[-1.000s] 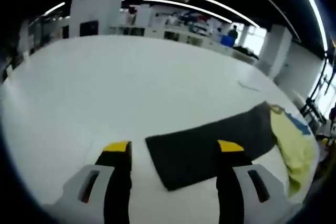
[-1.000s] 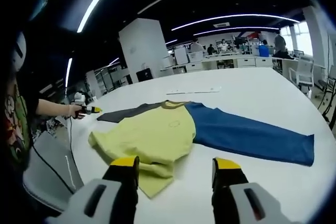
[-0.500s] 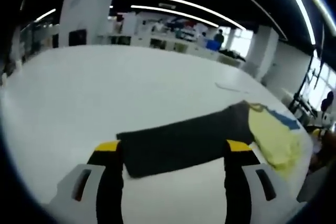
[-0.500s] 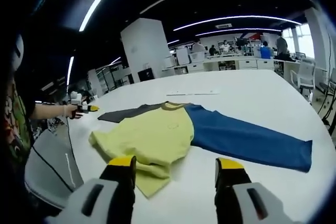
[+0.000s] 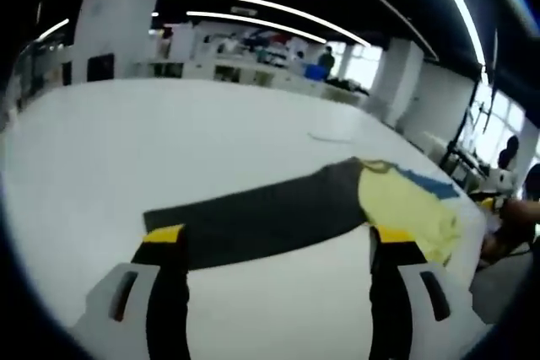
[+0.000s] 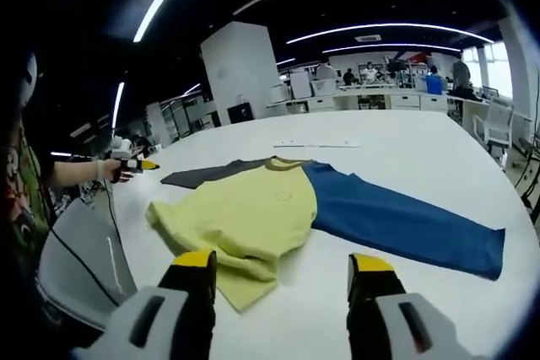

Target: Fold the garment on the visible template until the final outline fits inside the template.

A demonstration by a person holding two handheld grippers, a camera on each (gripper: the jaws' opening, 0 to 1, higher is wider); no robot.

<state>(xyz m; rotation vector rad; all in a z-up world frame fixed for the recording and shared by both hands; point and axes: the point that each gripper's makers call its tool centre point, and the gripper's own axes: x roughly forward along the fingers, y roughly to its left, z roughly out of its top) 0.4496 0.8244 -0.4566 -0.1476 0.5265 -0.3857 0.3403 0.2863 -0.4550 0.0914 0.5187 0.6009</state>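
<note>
As seen in the left gripper view, the left gripper (image 5: 276, 242) stands with its two yellow-tipped jaws spread wide and nothing between them. It sits low over the white table (image 5: 169, 141), just short of the garment's dark grey sleeve (image 5: 253, 221). That sleeve lies flat and stretched out, its cuff end nearest the left-hand jaw tip. Beyond it the yellow body (image 5: 409, 208) of the garment is partly bunched, with a strip of blue sleeve (image 5: 430, 183) at the far side. Whether a jaw touches the cloth cannot be told.

Turning to the right gripper view, the right gripper (image 6: 281, 263) is likewise released, jaws apart and empty, held near the garment's hem. The long-sleeved garment (image 6: 253, 212) lies spread on the table: yellow body at centre, its lower hem rumpled and folded over; blue sleeve extended to the right; grey sleeve to the left. At the far left the left gripper hovers by the grey cuff, held in a person's hand (image 6: 108, 169).
</note>
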